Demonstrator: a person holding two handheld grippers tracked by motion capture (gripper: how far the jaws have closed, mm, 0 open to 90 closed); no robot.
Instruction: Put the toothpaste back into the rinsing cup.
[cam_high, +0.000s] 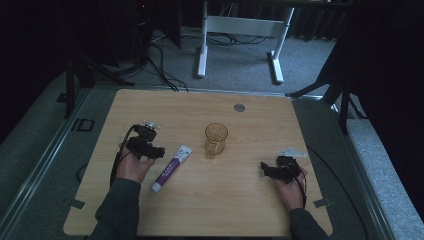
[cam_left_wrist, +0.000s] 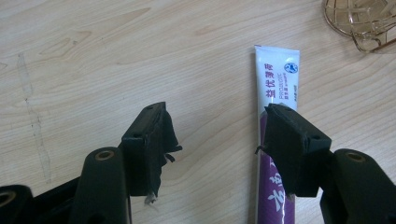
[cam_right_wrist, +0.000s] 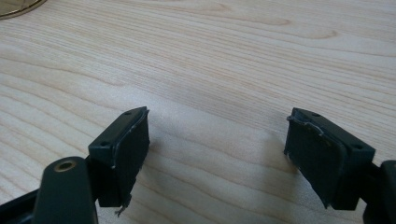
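Observation:
A white and purple toothpaste tube (cam_high: 171, 167) lies flat on the wooden table (cam_high: 235, 200), left of centre. My left gripper (cam_high: 159, 151) hovers just left of it, held open; in the left gripper view the tube (cam_left_wrist: 277, 79) runs under the right jaw and nothing sits between the jaws (cam_left_wrist: 217, 140). An amber glass cup (cam_high: 216, 139) stands upright at the middle of the table, and its rim (cam_left_wrist: 362, 21) shows at the top right of that view. My right gripper (cam_high: 263, 169) rests low at the right, open over bare wood (cam_right_wrist: 217, 140).
A small grey disc (cam_high: 239, 107) is set in the table near its far edge. Beyond the table stand a white desk frame (cam_high: 240, 30) and cables on a grey carpet. Dark stands flank both far corners.

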